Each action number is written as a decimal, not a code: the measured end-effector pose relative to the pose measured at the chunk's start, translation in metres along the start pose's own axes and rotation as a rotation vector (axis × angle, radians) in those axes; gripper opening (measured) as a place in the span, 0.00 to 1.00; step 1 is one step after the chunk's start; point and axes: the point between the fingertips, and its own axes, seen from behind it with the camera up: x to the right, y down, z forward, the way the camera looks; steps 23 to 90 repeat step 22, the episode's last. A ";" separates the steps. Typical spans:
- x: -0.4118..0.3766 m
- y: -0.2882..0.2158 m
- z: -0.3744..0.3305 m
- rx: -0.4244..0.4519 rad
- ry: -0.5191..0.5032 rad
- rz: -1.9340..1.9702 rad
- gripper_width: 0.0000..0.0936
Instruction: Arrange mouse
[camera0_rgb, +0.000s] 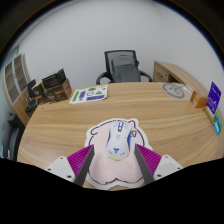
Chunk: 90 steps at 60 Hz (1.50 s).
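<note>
A white mouse with blue markings lies on a pale pink mat near the front of the wooden table. My gripper is open, low over the mat. The mouse's rear end stands between the fingertips with a gap at each side, and it rests on the mat. The magenta pads flank the mat's near part.
Beyond the mouse a booklet lies on the table. A black device stands at the far left, a round object and a blue box at the right. A black office chair stands behind the table.
</note>
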 end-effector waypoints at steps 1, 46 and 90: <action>-0.002 0.001 -0.007 0.006 -0.001 0.001 0.89; -0.037 0.053 -0.178 0.125 -0.124 0.143 0.89; -0.037 0.053 -0.178 0.125 -0.124 0.143 0.89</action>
